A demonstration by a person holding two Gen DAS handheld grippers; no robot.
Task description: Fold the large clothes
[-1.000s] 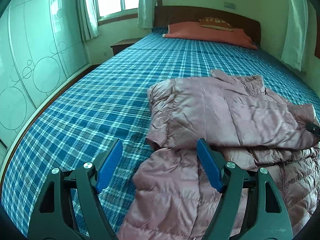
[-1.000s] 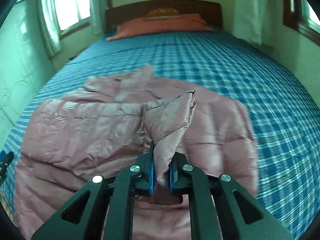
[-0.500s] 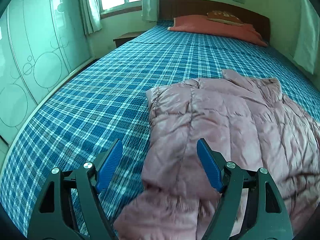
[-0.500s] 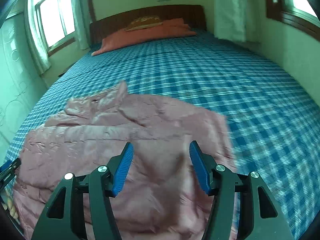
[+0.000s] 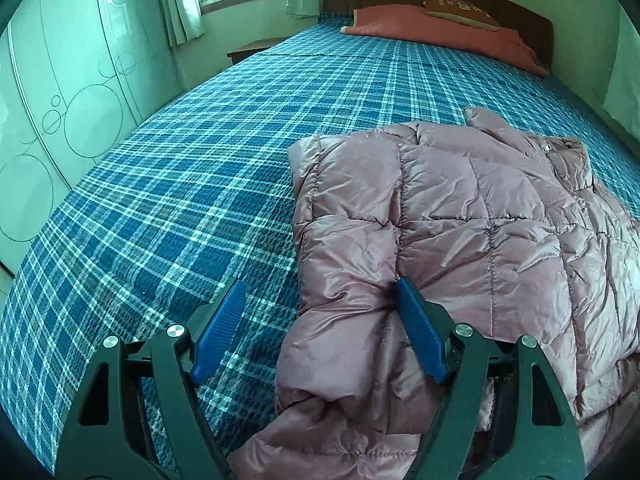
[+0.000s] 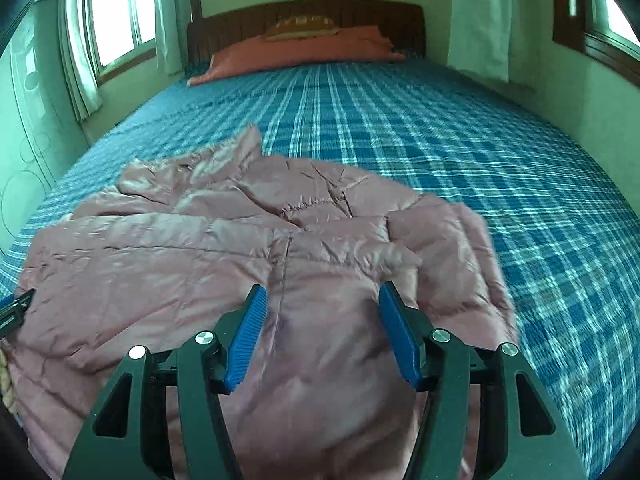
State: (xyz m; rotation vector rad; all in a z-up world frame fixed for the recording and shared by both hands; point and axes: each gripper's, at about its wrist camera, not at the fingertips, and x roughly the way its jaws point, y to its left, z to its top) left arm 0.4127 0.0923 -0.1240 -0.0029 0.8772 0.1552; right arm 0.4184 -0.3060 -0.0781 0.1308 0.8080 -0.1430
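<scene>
From the left wrist view, the left hand-held gripper [image 5: 318, 322] hangs low over the near left edge of the pink quilted jacket [image 5: 460, 220], which lies on the blue plaid bedspread [image 5: 180, 200]. Its jaws stand wide apart and grip nothing: the left blue pad [image 5: 218, 330] is over bare bedspread, the right pad [image 5: 420, 330] sits against the puffy fabric, so the folded edge of the jacket lies between them. The sleeve side appears already turned in over the body, with the collar [image 5: 560, 156] toward the far right. Pink pillows [image 5: 440, 32] rest at the headboard, well apart from the work.

From the right wrist view, the right hand-held gripper [image 6: 322, 334] is likewise released, its blue pads spread over the middle of the jacket [image 6: 200, 240] with nothing pinched. The right sleeve [image 6: 400, 256] lies draped across the body, a little rumpled. The tip of the other tool [image 6: 14, 308] shows at the left border.

The step in hand looks like taking a new hold for the next fold. To do it well, each hand should pinch all layers at the edge, not just the slippery top shell, and both sides should be lifted evenly so trapped air in the padding does not spring the fold open.
</scene>
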